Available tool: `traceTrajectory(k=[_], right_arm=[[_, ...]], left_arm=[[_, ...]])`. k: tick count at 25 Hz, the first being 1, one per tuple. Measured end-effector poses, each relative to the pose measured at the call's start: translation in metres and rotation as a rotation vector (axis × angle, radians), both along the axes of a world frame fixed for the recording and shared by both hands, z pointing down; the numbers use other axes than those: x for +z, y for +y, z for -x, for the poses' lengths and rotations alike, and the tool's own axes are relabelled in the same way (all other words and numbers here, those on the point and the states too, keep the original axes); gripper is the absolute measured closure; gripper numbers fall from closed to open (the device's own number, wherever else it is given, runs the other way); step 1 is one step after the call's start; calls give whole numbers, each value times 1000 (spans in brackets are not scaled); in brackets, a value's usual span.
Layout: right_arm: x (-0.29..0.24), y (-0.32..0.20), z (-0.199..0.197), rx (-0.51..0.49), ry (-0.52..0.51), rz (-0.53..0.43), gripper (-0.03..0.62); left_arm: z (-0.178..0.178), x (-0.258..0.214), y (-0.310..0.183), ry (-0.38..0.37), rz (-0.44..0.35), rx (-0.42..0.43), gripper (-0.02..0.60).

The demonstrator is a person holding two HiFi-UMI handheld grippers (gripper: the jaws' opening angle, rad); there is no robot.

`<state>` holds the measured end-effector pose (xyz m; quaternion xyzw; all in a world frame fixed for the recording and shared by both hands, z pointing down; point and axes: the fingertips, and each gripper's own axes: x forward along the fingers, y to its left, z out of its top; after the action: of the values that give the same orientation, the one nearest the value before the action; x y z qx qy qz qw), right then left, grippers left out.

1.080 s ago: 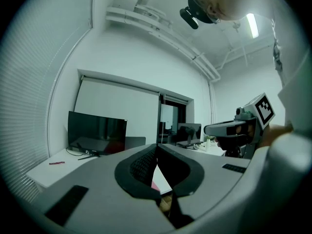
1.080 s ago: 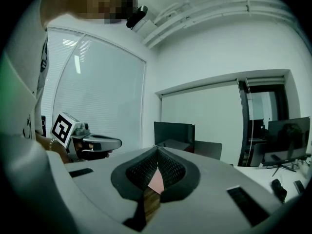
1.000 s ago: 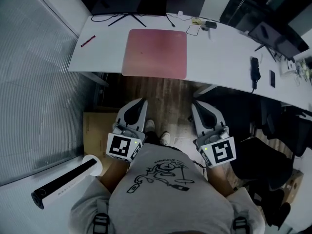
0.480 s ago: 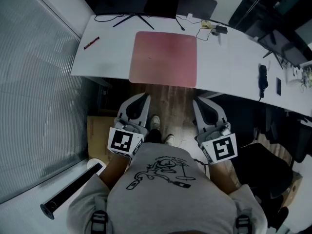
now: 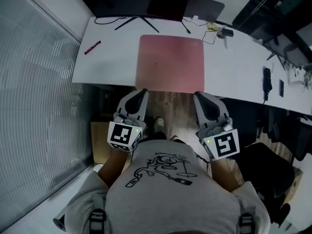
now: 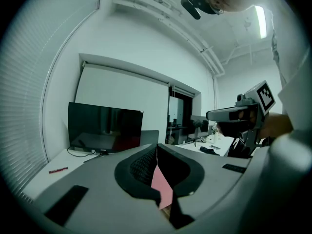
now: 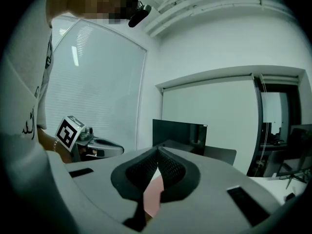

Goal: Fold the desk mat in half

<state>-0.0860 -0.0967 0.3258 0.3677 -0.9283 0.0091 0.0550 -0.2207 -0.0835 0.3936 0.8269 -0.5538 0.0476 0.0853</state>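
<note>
Evidently aiming for its near corners, the left tongs [image 5: 141,91] and right tongs [image 5: 199,95] hover pinched together, empty, beside the flat mat [image 5: 170,62] on the bench [image 5: 112,62].

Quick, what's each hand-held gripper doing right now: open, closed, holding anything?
Left hand-held gripper: closed, holding nothing.
Right hand-held gripper: closed, holding nothing.
</note>
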Motion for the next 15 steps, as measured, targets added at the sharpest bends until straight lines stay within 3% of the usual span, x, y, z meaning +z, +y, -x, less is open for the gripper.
traceTrajectory(k=[4, 8, 10, 15], right_arm=[[1, -14, 17, 14, 12, 4, 585], [15, -23, 25, 0, 90, 24, 585], [13, -29, 29, -4, 94, 15, 585], [15, -41, 36, -17, 88, 3, 585]], left_arm=[[18, 22, -14, -1, 35, 13, 559], [34, 57, -28, -18, 90, 22, 546], [39, 76, -34, -5, 129, 22, 509], [56, 137, -51, 36, 247, -23, 488]])
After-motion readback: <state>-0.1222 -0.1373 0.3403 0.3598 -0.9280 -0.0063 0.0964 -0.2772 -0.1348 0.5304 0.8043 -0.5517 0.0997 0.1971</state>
